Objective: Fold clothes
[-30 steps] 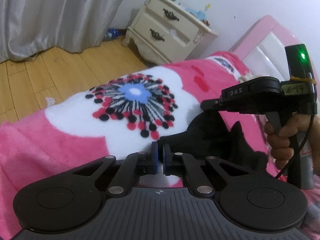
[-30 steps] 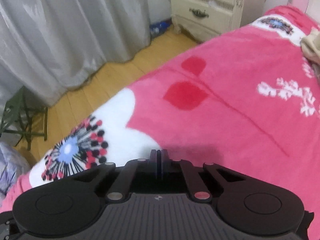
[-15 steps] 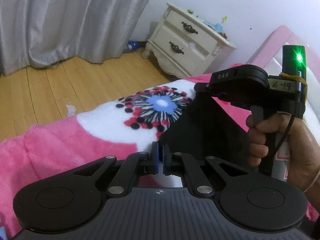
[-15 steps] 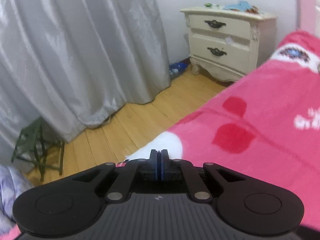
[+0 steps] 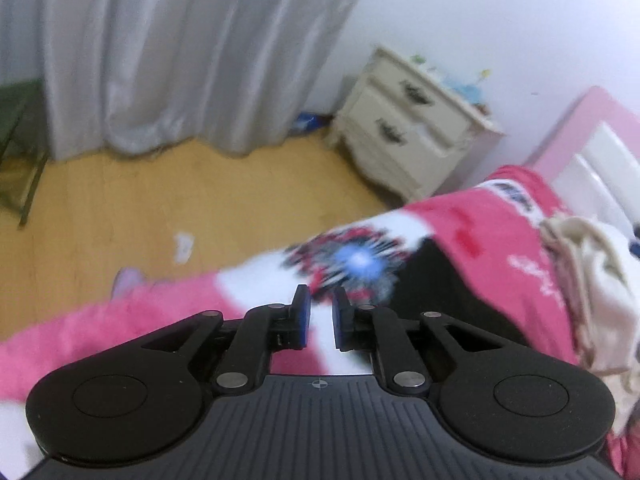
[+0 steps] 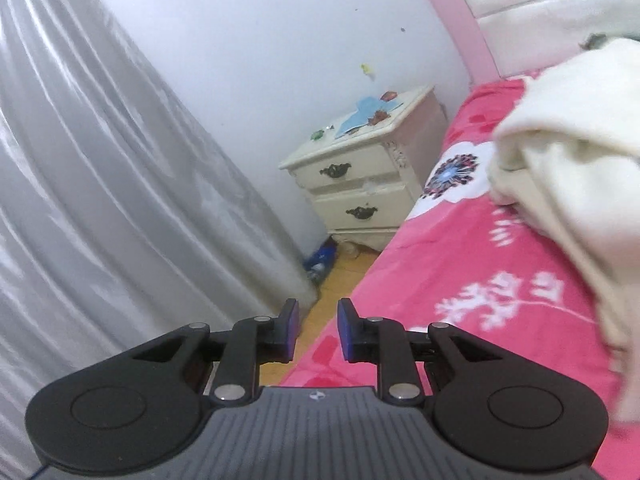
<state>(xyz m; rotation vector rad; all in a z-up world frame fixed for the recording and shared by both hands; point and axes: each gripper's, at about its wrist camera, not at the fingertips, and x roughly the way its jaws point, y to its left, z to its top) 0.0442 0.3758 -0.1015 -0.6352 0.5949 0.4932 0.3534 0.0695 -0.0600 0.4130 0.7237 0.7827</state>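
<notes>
A black garment [image 5: 452, 292] lies on the pink flowered blanket [image 5: 492, 240], just right of my left gripper [image 5: 319, 312]. The left jaws are opening, with a narrow gap and nothing between them. A cream heap of clothes [image 5: 588, 280] lies further right on the bed; in the right wrist view the same cream clothes [image 6: 568, 176] fill the right side. My right gripper [image 6: 318, 322] hangs over the bed's edge, its jaws opening and empty, left of that heap.
A cream nightstand [image 6: 360, 184] with two drawers stands by the bed's head, next to a grey curtain [image 6: 100, 184]. The pink headboard [image 6: 456, 12] rises at the back. Wooden floor [image 5: 120, 208] lies beside the bed, with a green stool [image 5: 16, 152] at far left.
Both grippers went from shut to slightly open. The left one rose and let go of the black garment. The right one swung away toward the nightstand and cream clothes, and left the left wrist view.
</notes>
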